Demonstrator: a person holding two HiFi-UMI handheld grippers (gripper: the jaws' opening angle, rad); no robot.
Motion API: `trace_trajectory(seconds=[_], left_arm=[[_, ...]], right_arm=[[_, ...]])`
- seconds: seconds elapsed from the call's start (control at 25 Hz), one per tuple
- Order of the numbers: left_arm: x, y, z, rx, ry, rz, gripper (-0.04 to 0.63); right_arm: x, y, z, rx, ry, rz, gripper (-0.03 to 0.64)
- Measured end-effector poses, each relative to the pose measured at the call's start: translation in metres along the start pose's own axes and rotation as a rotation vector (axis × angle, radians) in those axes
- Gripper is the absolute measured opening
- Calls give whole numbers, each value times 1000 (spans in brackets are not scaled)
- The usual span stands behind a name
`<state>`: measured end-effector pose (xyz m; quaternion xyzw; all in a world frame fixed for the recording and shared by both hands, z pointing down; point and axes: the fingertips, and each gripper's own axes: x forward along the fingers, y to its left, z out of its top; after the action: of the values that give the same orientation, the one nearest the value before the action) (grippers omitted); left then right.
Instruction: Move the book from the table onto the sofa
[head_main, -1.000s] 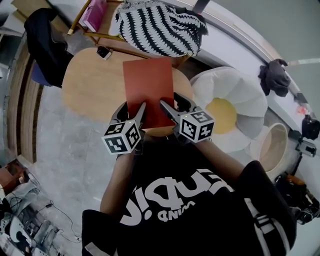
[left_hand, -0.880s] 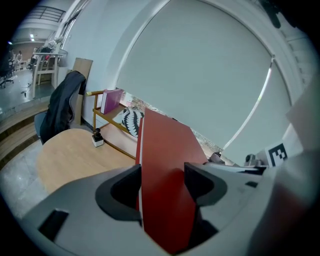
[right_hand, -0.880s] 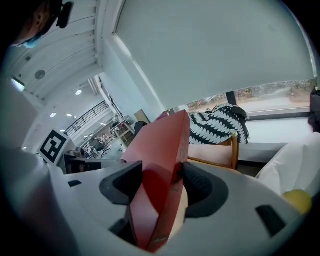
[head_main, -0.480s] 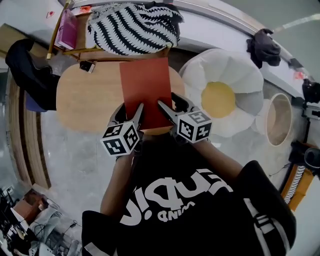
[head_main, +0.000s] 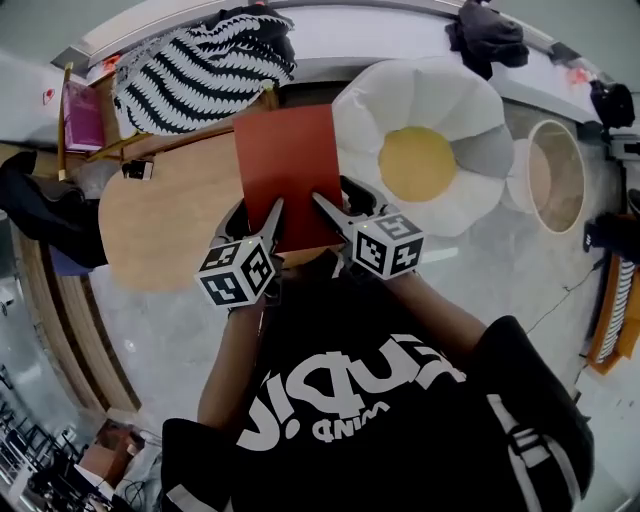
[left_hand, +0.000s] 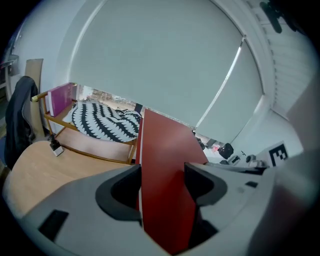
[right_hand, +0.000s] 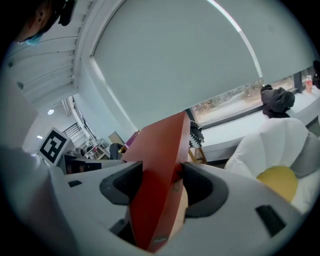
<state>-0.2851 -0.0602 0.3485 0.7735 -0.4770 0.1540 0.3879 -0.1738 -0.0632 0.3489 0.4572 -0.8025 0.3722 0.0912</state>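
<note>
book (head_main: 285, 170) face-up, long axis up-frame, far end upper centre | left claw (head_main: 272, 215) clamped on near edge | right claw (head_main: 325, 207) clamped likewise

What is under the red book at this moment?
The left gripper and right gripper hold the book over the end of the wooden table, beside the flower-shaped sofa. Whatever lies directly beneath the book is covered.

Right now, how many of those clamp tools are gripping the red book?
2. The left gripper clamps the red book at its near edge, left side; the right gripper clamps the same edge, right side.
</note>
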Motion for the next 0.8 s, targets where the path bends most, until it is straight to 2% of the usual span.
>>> trace_trajectory(seconds=[0.48,0.8], left_arm=[[61,-150,-48,164,116,-177,275],[87,-236,-80,235,174,-275,275]], right_arm=[[-134,-112,-13,138,-144,-192,252],[-214,-166,-23,192,-221,-293,250]])
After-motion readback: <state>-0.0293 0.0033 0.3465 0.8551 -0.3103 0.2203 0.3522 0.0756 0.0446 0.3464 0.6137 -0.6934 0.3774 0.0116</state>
